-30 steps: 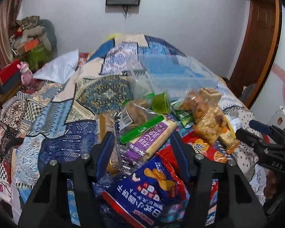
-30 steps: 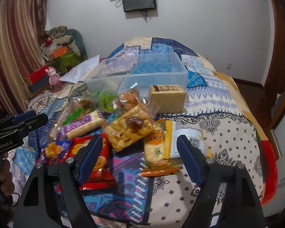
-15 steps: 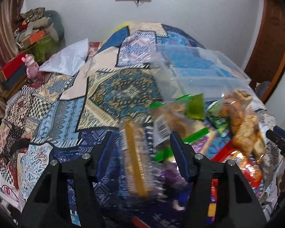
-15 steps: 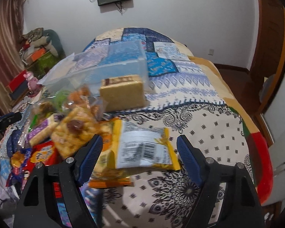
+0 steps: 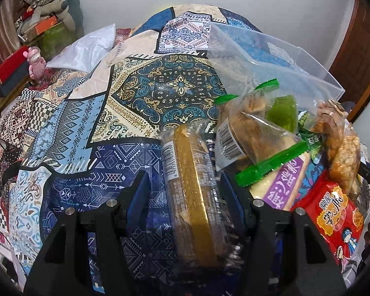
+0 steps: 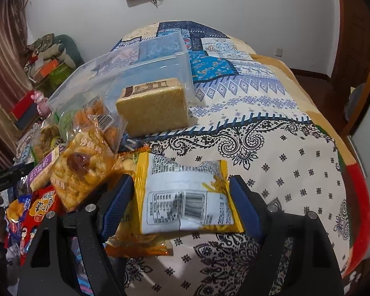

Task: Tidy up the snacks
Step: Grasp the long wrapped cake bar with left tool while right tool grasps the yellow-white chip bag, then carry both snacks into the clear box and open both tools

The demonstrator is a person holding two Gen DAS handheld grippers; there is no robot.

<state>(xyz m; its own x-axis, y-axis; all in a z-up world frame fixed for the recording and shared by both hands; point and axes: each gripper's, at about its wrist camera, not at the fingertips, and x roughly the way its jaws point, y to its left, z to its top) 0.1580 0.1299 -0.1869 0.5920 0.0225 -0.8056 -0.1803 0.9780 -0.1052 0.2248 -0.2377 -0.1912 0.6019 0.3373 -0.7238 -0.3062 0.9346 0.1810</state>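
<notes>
A long gold-wrapped biscuit packet (image 5: pixel 192 197) lies on the patterned bedspread between the fingers of my left gripper (image 5: pixel 182 192). The jaws are closing; the right pad is at the wrapper and a gap shows on the left. A yellow snack packet (image 6: pixel 185 197), label side up, lies between the pads of my right gripper (image 6: pixel 178 197), which stands open around it with both pads close to its edges. The clear plastic bin (image 6: pixel 140 59) stands behind the snack pile.
A green-sealed bag (image 5: pixel 254 133), a purple wafer pack (image 5: pixel 283 185), a red packet (image 5: pixel 333 217) and a fried-snack bag (image 6: pixel 83 167) are heaped together. A wrapped cake block (image 6: pixel 155 106) leans on the bin. Boxes and a pink toy (image 5: pixel 34 59) sit at the bed's left.
The left gripper moved left and down from over the blue snack bag to straddle the gold packet. The right gripper moved right and lower, and the yellow packet now lies between its fingers.
</notes>
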